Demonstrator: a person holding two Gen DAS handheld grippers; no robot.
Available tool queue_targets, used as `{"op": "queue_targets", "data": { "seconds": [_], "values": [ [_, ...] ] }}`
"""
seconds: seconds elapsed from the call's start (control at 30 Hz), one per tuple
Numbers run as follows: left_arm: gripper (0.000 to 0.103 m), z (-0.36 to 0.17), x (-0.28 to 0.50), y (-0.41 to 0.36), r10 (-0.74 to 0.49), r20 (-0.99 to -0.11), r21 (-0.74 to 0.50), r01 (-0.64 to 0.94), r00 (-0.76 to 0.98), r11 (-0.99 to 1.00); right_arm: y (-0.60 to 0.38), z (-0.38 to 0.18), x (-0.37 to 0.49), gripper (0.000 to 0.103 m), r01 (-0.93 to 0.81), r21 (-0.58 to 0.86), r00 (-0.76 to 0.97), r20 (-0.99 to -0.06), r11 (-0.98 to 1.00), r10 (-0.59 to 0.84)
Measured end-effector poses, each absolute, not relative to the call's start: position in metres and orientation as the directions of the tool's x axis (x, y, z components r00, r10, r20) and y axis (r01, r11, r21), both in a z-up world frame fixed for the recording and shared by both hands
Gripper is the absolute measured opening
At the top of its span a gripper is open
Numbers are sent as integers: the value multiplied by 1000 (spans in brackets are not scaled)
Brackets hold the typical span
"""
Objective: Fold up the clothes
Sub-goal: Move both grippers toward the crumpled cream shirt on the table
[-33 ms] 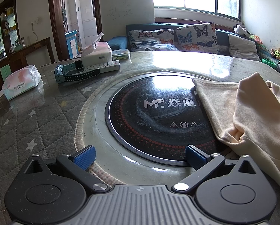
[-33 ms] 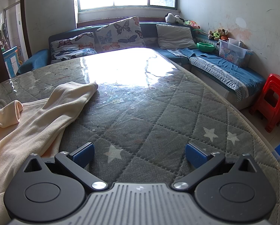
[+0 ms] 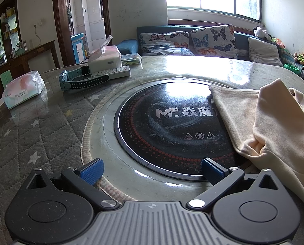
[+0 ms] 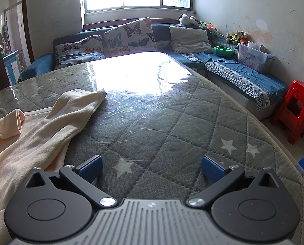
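Observation:
A cream garment [image 3: 274,126] lies crumpled on the table, to the right in the left wrist view, its edge over the black round cooktop [image 3: 168,126]. In the right wrist view the same garment [image 4: 35,128] spreads at the left, one sleeve reaching toward the middle. My left gripper [image 3: 152,170] is open and empty, low over the cooktop's front rim, left of the garment. My right gripper [image 4: 152,168] is open and empty over the quilted table cover, its left finger [image 4: 90,167] next to the garment's edge.
A tissue pack [image 3: 23,92], a watch [image 3: 80,80], a remote [image 3: 113,73] and a tissue box [image 3: 105,58] sit at the table's far left. A sofa with butterfly cushions [image 4: 127,36] runs behind. A red stool [image 4: 294,110] stands right of the table [image 4: 192,126].

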State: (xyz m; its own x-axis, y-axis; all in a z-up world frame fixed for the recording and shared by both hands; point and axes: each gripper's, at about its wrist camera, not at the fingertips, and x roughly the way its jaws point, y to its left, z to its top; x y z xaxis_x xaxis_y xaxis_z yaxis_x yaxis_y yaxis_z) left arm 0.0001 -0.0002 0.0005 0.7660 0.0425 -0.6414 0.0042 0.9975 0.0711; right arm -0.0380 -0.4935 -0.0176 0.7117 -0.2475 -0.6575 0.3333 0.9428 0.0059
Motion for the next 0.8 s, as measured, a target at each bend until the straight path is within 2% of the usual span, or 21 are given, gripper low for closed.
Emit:
{"op": "queue_targets", "data": {
  "seconds": [0.37,0.8],
  "values": [
    [103,4,-2,-6,62,-656,73,-18,752,997,-490,-19,-35,103,333,-9,706,-661,943,-255],
    [103,32,-25,-36,-32,-630,12,51,776,999,-492,-16,-36,103,334,6,710,-659,943,-247]
  ]
}}
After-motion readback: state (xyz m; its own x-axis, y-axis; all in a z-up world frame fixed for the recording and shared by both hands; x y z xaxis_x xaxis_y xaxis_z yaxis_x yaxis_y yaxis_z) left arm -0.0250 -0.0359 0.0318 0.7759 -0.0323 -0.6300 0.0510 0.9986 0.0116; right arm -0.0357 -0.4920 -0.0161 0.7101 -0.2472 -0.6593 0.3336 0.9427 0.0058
